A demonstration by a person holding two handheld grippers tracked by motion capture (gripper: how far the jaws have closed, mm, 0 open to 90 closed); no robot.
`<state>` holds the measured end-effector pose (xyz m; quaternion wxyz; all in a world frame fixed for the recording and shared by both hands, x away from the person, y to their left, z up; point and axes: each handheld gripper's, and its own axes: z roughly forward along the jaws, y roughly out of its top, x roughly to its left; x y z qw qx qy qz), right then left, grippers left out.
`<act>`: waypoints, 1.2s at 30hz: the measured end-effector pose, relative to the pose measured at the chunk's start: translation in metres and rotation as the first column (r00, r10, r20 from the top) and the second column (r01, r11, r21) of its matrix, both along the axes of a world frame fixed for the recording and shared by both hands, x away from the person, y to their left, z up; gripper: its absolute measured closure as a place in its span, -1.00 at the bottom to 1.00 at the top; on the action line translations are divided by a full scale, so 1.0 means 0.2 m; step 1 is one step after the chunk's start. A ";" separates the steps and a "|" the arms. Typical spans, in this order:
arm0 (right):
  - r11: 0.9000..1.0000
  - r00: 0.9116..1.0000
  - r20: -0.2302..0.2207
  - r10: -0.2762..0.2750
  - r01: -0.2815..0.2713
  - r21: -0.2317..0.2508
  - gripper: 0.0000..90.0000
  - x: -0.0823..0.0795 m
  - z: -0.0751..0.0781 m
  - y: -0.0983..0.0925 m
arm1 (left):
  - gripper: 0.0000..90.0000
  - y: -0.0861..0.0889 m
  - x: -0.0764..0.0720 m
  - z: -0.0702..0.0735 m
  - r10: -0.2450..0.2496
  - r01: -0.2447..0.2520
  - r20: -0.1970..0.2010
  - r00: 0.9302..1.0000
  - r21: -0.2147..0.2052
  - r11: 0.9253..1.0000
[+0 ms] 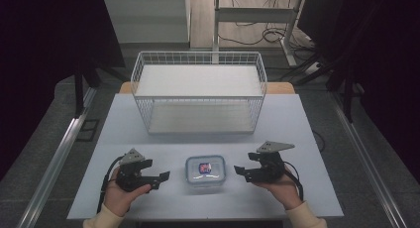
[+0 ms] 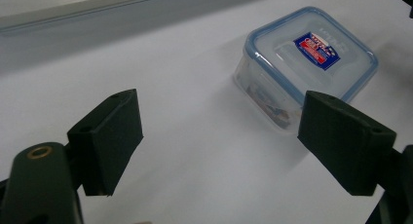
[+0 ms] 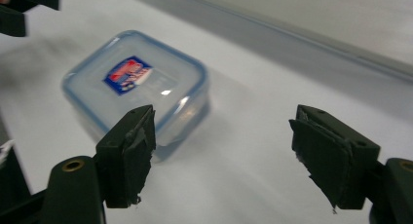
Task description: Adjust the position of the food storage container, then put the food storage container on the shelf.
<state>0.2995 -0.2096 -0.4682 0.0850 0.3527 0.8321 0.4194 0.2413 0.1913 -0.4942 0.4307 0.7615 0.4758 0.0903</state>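
We hold the left gripper [image 1: 162, 178] and right gripper [image 1: 241, 171] with jaws wide apart. Between them sits the lidded container [image 1: 205, 170], touching neither.

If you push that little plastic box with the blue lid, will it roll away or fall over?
Probably neither. The plastic box is low, squarish and sits flat on the table, so it would likely slide, not roll or tip. Its clear walls look hard, so probably stiff. Smooth plastic might slip between the pads of a tool.
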 end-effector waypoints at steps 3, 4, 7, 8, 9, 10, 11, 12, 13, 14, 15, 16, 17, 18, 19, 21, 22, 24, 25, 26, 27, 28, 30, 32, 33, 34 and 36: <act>0.999 0.999 -0.024 0.023 -0.023 0.027 -0.50 0.00 -0.01 0.01 | -0.65 0.00 0.00 0.00 0.001 -0.001 -0.003 1.000 0.000 1.000; 0.999 0.999 -0.026 0.025 -0.024 0.028 -0.51 0.00 -0.01 0.01 | -0.65 0.00 0.00 0.00 0.002 -0.002 -0.002 1.000 0.000 1.000; 0.997 0.999 -0.040 0.030 -0.027 0.070 -0.55 0.00 -0.01 0.01 | -0.66 0.00 0.00 0.00 0.001 -0.001 -0.001 1.000 -0.002 1.000; 0.996 0.999 -0.046 0.029 -0.025 0.088 -0.55 0.00 -0.01 0.01 | -0.66 0.00 0.00 0.00 0.004 -0.004 -0.001 1.000 -0.005 1.000; 0.996 0.999 -0.046 0.029 -0.025 0.088 -0.55 0.00 -0.01 0.01 | -0.66 0.00 0.00 0.00 0.009 -0.009 -0.002 1.000 -0.012 1.000; 0.994 0.998 -0.061 0.025 -0.019 0.107 -0.56 0.00 0.00 0.01 | -0.70 -0.01 0.00 0.01 0.015 -0.015 -0.003 1.000 -0.019 1.000; 0.994 0.998 -0.064 0.026 -0.019 0.109 -0.56 0.00 -0.01 0.02 | -0.72 -0.01 0.00 0.01 0.021 -0.021 -0.009 1.000 -0.026 0.999; 0.993 0.997 -0.069 0.030 -0.022 0.113 -0.56 0.00 -0.01 0.02 | -0.73 -0.01 0.00 0.01 0.021 -0.021 -0.009 1.000 -0.026 0.999; 0.993 0.997 -0.075 0.033 -0.025 0.113 -0.56 0.00 -0.01 0.02 | -0.74 -0.01 0.00 0.02 0.026 -0.026 -0.012 1.000 -0.036 0.999; 0.993 0.996 -0.080 0.038 -0.029 0.114 -0.55 0.00 -0.01 0.03 | -0.74 -0.01 0.00 0.02 0.029 -0.030 -0.017 0.999 -0.050 0.998; 0.993 0.996 -0.080 0.038 -0.029 0.114 -0.55 0.00 -0.01 0.03 | -0.74 -0.01 0.01 0.02 0.030 -0.032 -0.023 0.999 -0.064 0.997; 0.993 0.996 -0.084 0.043 -0.033 0.117 -0.54 0.00 -0.01 0.03 | -0.74 -0.02 0.01 0.02 0.027 -0.029 -0.030 0.999 -0.072 0.997; 0.991 0.994 -0.099 0.051 -0.038 0.132 -0.52 0.00 -0.02 0.04 | -0.74 -0.02 0.01 0.01 0.025 -0.027 -0.033 0.999 -0.074 0.997; 0.991 0.994 -0.099 0.051 -0.038 0.132 -0.52 0.00 -0.02 0.04 | -0.74 -0.03 0.01 0.01 0.025 -0.027 -0.035 0.999 -0.078 0.997; 0.990 0.992 -0.112 0.051 -0.035 0.137 -0.50 0.00 -0.02 0.05 | -0.73 -0.04 0.01 0.01 0.017 -0.020 -0.038 0.999 -0.091 0.996; 0.991 0.991 -0.123 0.050 -0.034 0.133 -0.51 0.00 -0.02 0.06 | -0.71 -0.04 0.01 0.01 0.011 -0.015 -0.038 0.999 -0.094 0.995; 0.991 0.991 -0.126 0.049 -0.033 0.126 -0.50 0.00 -0.02 0.07 | -0.70 -0.05 0.01 0.01 0.007 -0.011 -0.037 0.999 -0.100 0.995; 0.992 0.991 -0.126 0.046 -0.031 0.121 -0.50 0.00 -0.02 0.08 | -0.67 -0.06 0.02 0.01 0.002 -0.006 -0.037 0.999 -0.108 0.994; 0.992 0.989 -0.139 0.041 -0.023 0.124 -0.49 0.01 -0.03 0.09 | -0.66 -0.06 0.02 0.00 -0.002 -0.003 -0.041 0.999 -0.120 0.993; 0.992 0.988 -0.151 0.042 -0.022 0.127 -0.48 0.01 -0.03 0.09 | -0.65 -0.06 0.02 0.00 -0.005 0.000 -0.042 0.999 -0.129 0.992; 0.992 0.988 -0.151 0.042 -0.022 0.127 -0.48 0.01 -0.03 0.09 | -0.65 -0.06 0.03 0.00 -0.007 0.002 -0.044 0.999 -0.132 0.991; 0.992 0.987 -0.155 0.044 -0.025 0.121 -0.48 0.02 -0.04 0.10 | -0.62 -0.06 0.03 0.00 -0.007 0.001 -0.047 0.999 -0.132 0.991; 0.993 0.986 -0.159 0.042 -0.024 0.117 -0.48 0.02 -0.05 0.11 | -0.57 -0.05 0.04 0.00 -0.011 0.002 -0.062 0.998 -0.137 0.991; 0.993 0.983 -0.178 0.039 -0.017 0.120 -0.50 0.03 -0.06 0.13 | -0.57 -0.06 0.05 0.01 -0.022 0.011 -0.074 0.997 -0.147 0.989; 0.993 0.983 -0.178 0.039 -0.017 0.120 -0.50 0.03 -0.06 0.13 | -0.57 -0.06 0.05 0.01 -0.022 0.011 -0.074 0.997 -0.147 0.989; 0.992 0.980 -0.196 0.035 -0.011 0.123 -0.50 0.04 -0.07 0.14 | -0.58 -0.07 0.06 0.00 -0.028 0.012 -0.095 0.995 -0.164 0.986; 0.992 0.979 -0.202 0.033 -0.007 0.128 -0.50 0.05 -0.08 0.15 | -0.59 -0.07 0.07 0.00 -0.033 0.013 -0.108 0.994 -0.176 0.984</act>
